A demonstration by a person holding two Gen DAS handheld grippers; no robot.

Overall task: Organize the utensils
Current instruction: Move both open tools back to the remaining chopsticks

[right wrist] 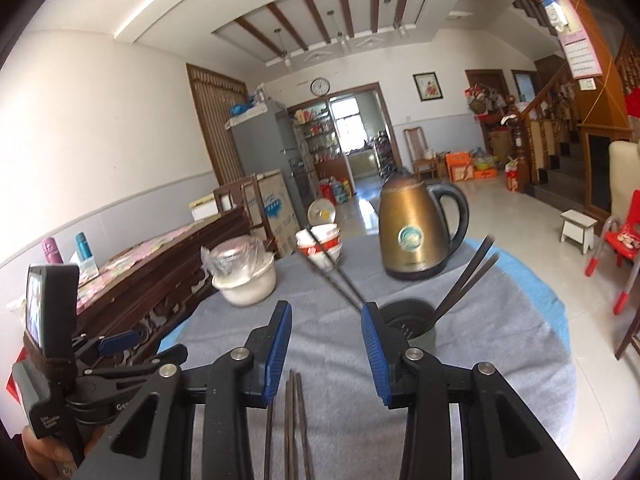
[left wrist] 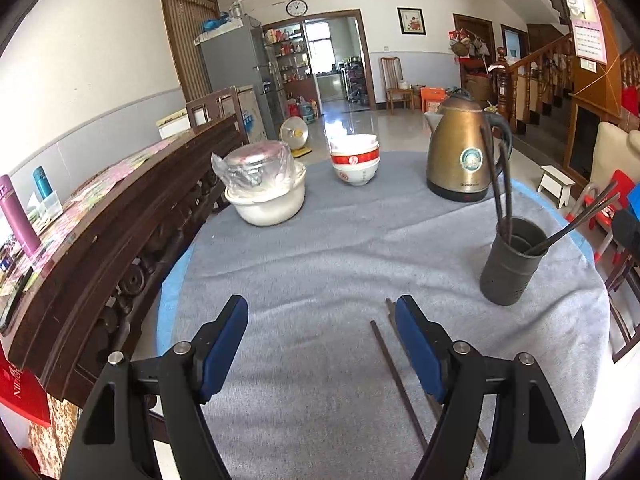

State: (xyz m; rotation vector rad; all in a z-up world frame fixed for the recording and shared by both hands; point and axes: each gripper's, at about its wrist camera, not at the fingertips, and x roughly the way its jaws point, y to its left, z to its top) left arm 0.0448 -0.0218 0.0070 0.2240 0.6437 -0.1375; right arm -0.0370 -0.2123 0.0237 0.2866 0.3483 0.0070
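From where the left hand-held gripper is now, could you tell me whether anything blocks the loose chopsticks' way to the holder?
Nothing visible does. Bare grey cloth lies between the loose chopsticks and the dark chopstick holder; kettle and bowls stand farther back.

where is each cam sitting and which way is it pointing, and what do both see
Left wrist: sits on the left gripper, angled down over the grey cloth towards the far doorway; its open blue pads frame loose chopsticks, holder at right.
Right wrist: sits on the right gripper, aimed flatter, showing more ceiling; open jaws above loose chopsticks, the left gripper and a hand at lower left.
Shared: kettle, stacked bowls, holder.
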